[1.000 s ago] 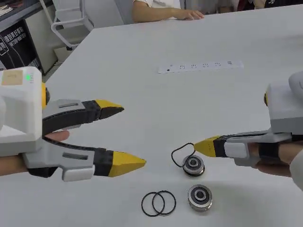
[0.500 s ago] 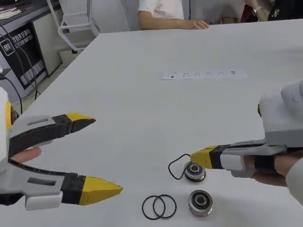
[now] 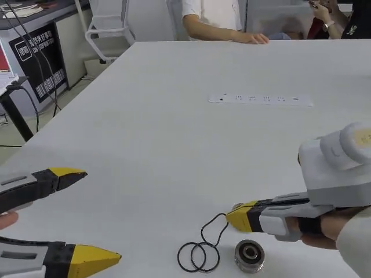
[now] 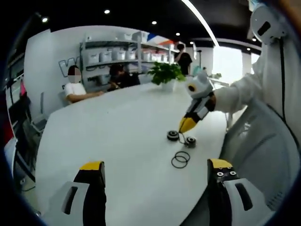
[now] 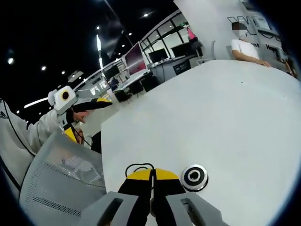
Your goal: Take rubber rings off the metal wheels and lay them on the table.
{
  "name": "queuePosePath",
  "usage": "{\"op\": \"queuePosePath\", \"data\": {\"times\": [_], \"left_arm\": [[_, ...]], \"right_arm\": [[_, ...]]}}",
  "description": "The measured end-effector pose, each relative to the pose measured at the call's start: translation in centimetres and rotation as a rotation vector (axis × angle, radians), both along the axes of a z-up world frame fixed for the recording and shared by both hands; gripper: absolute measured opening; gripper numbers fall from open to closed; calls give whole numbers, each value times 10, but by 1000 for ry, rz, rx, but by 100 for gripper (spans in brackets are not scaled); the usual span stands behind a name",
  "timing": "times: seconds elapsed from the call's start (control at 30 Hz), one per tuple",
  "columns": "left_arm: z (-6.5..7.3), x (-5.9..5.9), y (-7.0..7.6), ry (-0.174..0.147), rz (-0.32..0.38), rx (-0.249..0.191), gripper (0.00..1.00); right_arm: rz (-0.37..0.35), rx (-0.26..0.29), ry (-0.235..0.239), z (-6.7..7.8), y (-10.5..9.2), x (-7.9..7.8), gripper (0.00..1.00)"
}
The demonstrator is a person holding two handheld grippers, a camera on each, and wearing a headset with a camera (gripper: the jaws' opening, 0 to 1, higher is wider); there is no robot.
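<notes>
my right gripper [image 3: 235, 215], jaws clenched on a thin black rubber ring [image 3: 210, 229], has pulled it loose, ready to lay down; left gripper [image 3: 101, 214] retreated, jaws released

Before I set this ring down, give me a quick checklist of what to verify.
1. Right gripper shut on the held ring: ok.
2. Held ring clear of the near wheel: ok; clear of the wheel under the jaws: cannot tell.
3. Bare table beside the two laid rings: ok.
4. Left gripper open and apart from the work: ok.
</notes>
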State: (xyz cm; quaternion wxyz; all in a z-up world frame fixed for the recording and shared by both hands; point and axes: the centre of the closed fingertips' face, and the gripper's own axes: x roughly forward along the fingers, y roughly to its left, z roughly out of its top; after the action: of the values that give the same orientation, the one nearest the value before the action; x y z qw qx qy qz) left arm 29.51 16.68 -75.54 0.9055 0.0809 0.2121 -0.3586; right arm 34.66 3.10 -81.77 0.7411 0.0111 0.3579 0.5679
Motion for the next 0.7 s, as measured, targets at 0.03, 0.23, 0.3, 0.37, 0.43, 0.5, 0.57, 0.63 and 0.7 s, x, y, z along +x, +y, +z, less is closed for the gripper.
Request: {"op": "queuePosePath", "data": {"times": [0.03, 0.23, 0.3, 0.37, 0.43, 0.5, 0.57, 0.63, 0.7], "left_arm": [[-2, -2, 1, 7, 7, -3, 91], [-2, -9, 4, 14, 22, -12, 90], [-2, -9, 6, 15, 29, -13, 90], [-2, -9, 8, 19, 37, -13, 90], [-1, -9, 9, 16, 38, -12, 89], [0, -9, 9, 13, 38, -11, 89], [2, -8, 7, 11, 37, -18, 89], [3, -8, 6, 7, 35, -21, 89], [4, -7, 5, 5, 31, -19, 89]], "right_arm": [[0, -5, 6, -3, 1, 0, 0], [45, -93, -42, -22, 6, -3, 0], [85, -134, -102, -27, 6, -4, 0], [100, -149, -116, -30, 8, -8, 0], [106, -149, -112, -32, 9, -11, 0], [112, -155, -114, -34, 9, -12, 0], [117, -160, -122, -34, 9, -13, 0], [119, -169, -132, -36, 9, -13, 0], [119, -169, -126, -37, 9, -13, 0]]}}
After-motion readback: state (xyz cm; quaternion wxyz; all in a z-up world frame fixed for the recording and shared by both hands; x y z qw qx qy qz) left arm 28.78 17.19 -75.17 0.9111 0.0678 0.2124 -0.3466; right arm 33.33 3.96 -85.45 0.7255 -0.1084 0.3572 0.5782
